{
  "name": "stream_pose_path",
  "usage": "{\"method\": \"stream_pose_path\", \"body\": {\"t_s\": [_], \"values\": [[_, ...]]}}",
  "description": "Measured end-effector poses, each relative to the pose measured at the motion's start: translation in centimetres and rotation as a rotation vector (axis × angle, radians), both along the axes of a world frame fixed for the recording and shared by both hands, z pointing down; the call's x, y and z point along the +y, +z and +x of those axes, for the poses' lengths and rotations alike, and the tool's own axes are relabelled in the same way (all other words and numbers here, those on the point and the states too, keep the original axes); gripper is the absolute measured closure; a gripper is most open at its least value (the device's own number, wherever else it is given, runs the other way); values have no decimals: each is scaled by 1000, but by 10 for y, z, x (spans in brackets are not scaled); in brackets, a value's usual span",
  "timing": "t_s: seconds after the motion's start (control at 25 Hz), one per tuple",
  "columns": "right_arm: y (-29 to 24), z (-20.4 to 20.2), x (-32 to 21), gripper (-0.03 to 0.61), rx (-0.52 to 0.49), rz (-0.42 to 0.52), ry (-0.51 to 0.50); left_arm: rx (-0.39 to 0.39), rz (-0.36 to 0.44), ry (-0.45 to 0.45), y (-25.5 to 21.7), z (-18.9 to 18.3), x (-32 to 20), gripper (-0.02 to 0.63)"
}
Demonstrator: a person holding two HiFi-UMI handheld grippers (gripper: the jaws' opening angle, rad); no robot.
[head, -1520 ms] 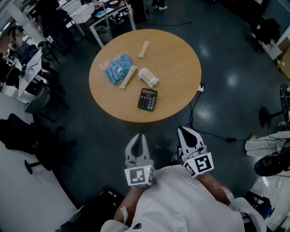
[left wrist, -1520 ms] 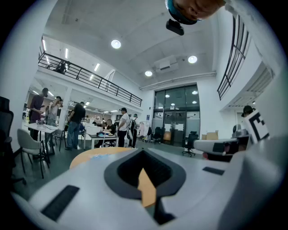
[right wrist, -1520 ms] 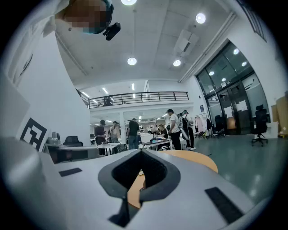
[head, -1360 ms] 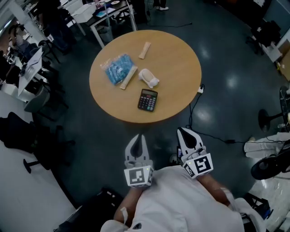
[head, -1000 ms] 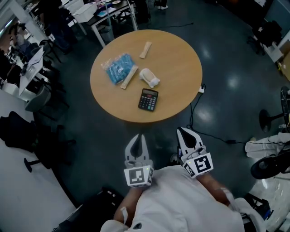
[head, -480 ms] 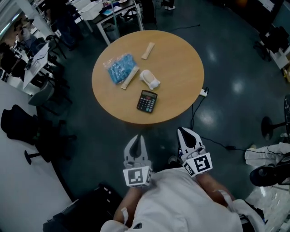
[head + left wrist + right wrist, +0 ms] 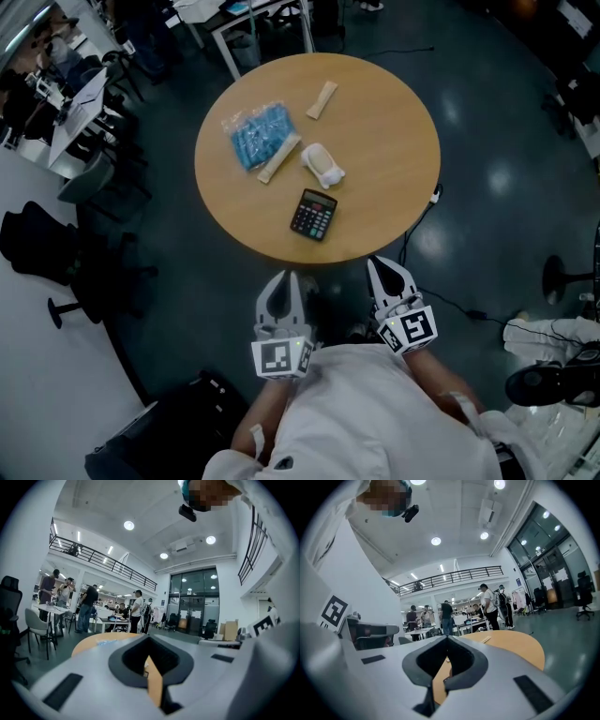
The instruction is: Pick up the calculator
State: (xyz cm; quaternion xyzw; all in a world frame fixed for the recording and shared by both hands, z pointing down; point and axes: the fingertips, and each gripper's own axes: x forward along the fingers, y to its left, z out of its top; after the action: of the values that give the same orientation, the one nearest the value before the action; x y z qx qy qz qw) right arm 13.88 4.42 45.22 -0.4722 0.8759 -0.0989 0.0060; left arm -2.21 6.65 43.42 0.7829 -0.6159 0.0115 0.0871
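A black calculator lies flat on the round wooden table, near its front edge. My left gripper is held just short of the table's rim, below and left of the calculator, jaws together and empty. My right gripper sits at the rim below and right of the calculator, also shut and empty. In the left gripper view the left gripper points level at the tabletop. The right gripper faces the tabletop too. Neither gripper view shows the calculator clearly.
A blue packet, two pale wooden sticks and a white bundle lie farther back on the table. A cable with a plug runs on the floor at right. Chairs stand at left, people and desks beyond.
Both grippers have come closer to the table's front edge, and the table now sits nearer in the head view. Both stayed shut; nothing on the table moved.
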Motion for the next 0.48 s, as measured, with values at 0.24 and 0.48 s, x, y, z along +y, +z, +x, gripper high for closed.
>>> {"method": "stream_pose_path", "body": {"t_s": [0.24,0.48], "values": [[16,-33,-60,566,24,11,1,22,23,25,1,-38,-69,609],[50,-44,-107,566,73,-68,20,35,3,44,1,-59,-115,609]]}}
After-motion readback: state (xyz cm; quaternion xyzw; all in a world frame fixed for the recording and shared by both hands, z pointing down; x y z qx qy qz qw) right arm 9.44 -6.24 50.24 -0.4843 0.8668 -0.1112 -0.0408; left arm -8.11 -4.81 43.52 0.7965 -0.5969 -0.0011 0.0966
